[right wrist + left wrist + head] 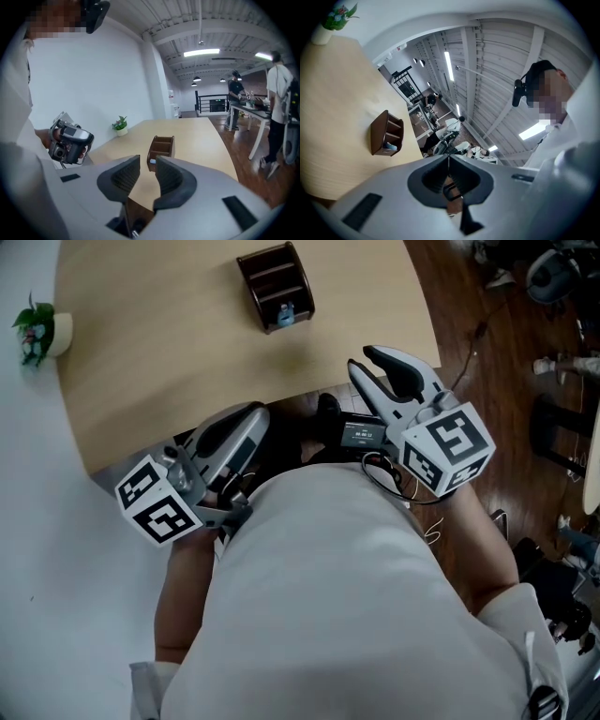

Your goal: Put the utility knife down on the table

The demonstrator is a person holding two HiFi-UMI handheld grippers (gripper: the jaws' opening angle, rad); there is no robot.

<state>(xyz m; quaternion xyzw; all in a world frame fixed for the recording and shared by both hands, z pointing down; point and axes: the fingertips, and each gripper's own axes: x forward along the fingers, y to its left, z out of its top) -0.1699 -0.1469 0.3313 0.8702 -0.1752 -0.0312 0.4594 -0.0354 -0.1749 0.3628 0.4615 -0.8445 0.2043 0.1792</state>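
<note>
No utility knife shows clearly in any view. A small blue-and-white item (pixel 284 311) lies in the brown desk organizer (pixel 275 285) on the wooden table (pixel 159 362); I cannot tell what it is. My left gripper (pixel 255 412) hovers at the table's near edge, close to my body, its jaws shut with nothing between them (pixel 449 158). My right gripper (pixel 372 367) is held above the near edge to the right, pointing toward the organizer (pixel 161 149). Its jaws (pixel 147 165) stand apart with nothing between them.
A small potted plant (pixel 37 329) stands at the table's far left corner. A small device with a screen (pixel 361 434) hangs at my chest. Dark wooden floor with equipment lies to the right (pixel 525 352). People stand at a table in the background (pixel 276 108).
</note>
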